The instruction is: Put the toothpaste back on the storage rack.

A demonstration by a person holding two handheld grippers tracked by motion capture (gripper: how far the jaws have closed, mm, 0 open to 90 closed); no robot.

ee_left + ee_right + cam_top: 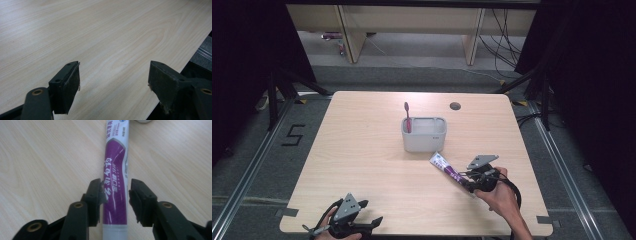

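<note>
Overhead: toothpaste tube (446, 168) flat on the table just in front of grey holder (424, 142), likely bound for it beside upright toothbrush (407, 116); path clear. Left gripper (113, 72) view: parked well off from holder, jaws wide, empty. Right gripper (115, 187) view: straddles tube, jaws partly open, no real pinch.

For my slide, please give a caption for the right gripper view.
Right gripper open around a purple toothpaste tube on the wooden table.
</note>
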